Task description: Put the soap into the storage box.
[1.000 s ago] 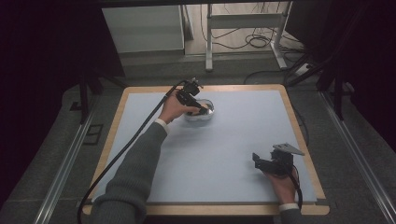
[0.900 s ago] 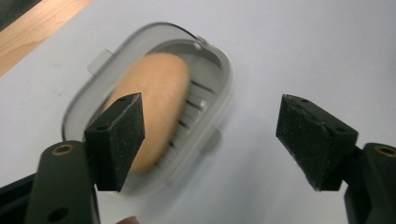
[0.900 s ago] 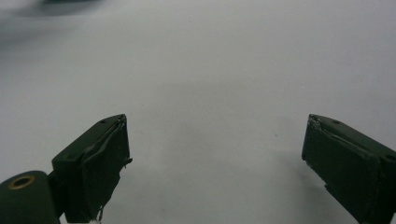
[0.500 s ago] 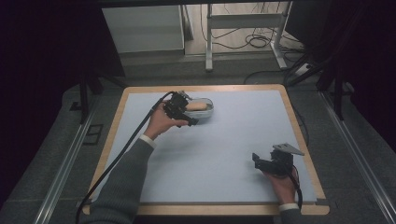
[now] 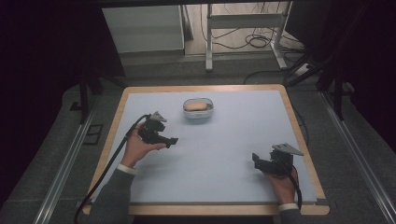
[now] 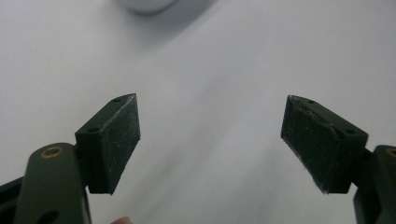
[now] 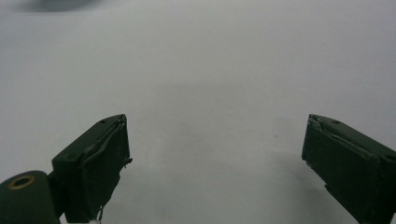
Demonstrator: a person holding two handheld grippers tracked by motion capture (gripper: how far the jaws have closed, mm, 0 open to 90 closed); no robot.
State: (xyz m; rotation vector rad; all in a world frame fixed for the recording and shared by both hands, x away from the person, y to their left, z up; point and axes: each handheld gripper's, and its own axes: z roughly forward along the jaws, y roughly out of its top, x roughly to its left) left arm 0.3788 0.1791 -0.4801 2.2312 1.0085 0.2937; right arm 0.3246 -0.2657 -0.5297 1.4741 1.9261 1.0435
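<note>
A pale blue-grey mat point(image 5: 219, 154) covers a wooden-rimmed table point(image 5: 116, 112), which stands on a grey floor with a metal rail point(image 5: 60, 172) along each side, a white cabinet point(image 5: 142, 28) beyond the far edge and a metal frame point(image 5: 243, 28) with loose cables point(image 5: 261, 42) on the floor behind it. The left gripper point(image 5: 172, 140) hangs over the mat with its fingers point(image 6: 114, 140) spread wide and nothing between them. Ahead of those fingertips and a little to one side, well apart from them, sits a small metal bowl point(image 5: 198, 110) with a tan bread roll point(image 5: 197, 105) in it; bare mat lies between. The right gripper point(image 5: 255, 159) rests low near the table's near right corner, fingers point(image 7: 100, 158) likewise spread over bare mat, far from the bowl.
</note>
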